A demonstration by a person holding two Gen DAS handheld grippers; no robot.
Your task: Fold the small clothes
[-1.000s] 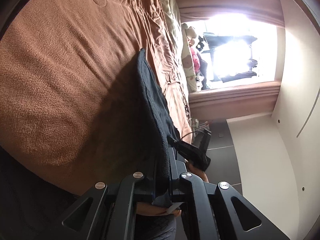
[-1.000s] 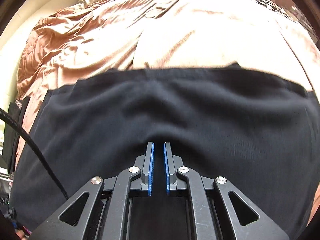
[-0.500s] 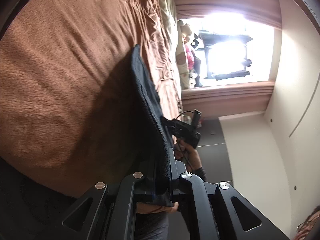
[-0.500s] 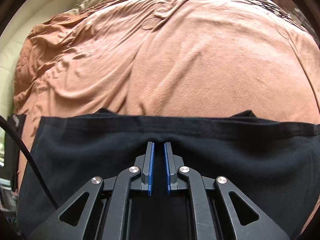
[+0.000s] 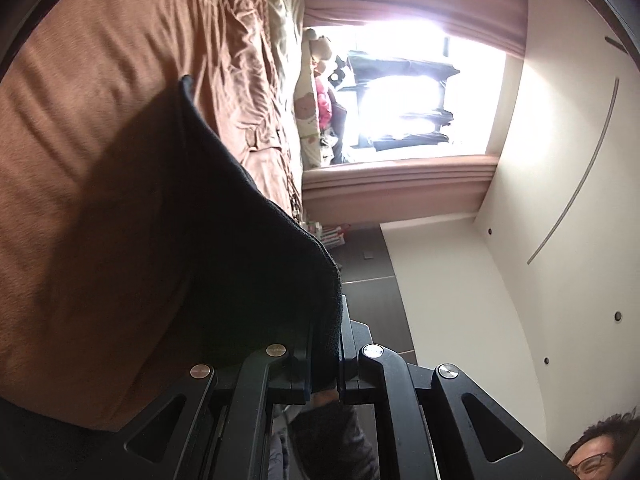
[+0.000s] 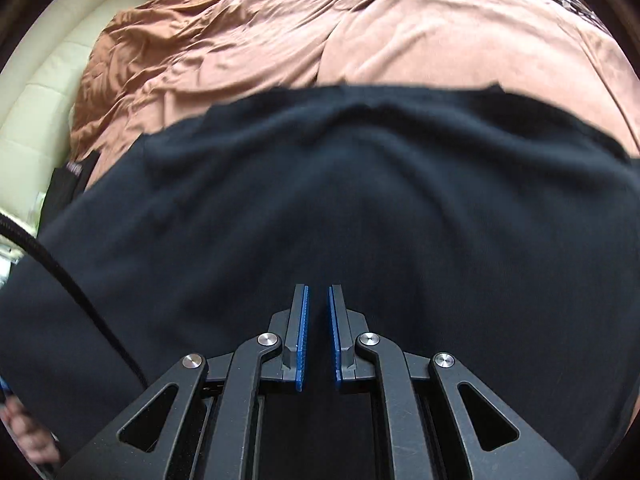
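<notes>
A black garment [image 5: 240,240] hangs over the brown bed cover [image 5: 80,160], held up by one edge. My left gripper [image 5: 326,320] is shut on that edge, and the cloth runs away from its jaws in a taut fold. In the right wrist view the same black garment [image 6: 360,200] fills the lower half, spread over the brown bed cover [image 6: 360,32]. My right gripper [image 6: 318,288] points steeply down, its blue pads [image 6: 304,320] nearly together with dark cloth pinched between them. Neither gripper shows in the other's view.
A bright window [image 5: 400,100] with pink curtains lies beyond the bed, with soft toys and a pillow [image 5: 316,92] beside it. A person's head [image 5: 600,456] shows at the lower right. A cream padded edge [image 6: 32,100], a black cable [image 6: 60,272] and a hand [image 6: 28,440] are at left.
The left gripper has risen with the garment edge, and the cloth now hides the other gripper and hand. In the right view the black cloth shrank back, then spread up again.
</notes>
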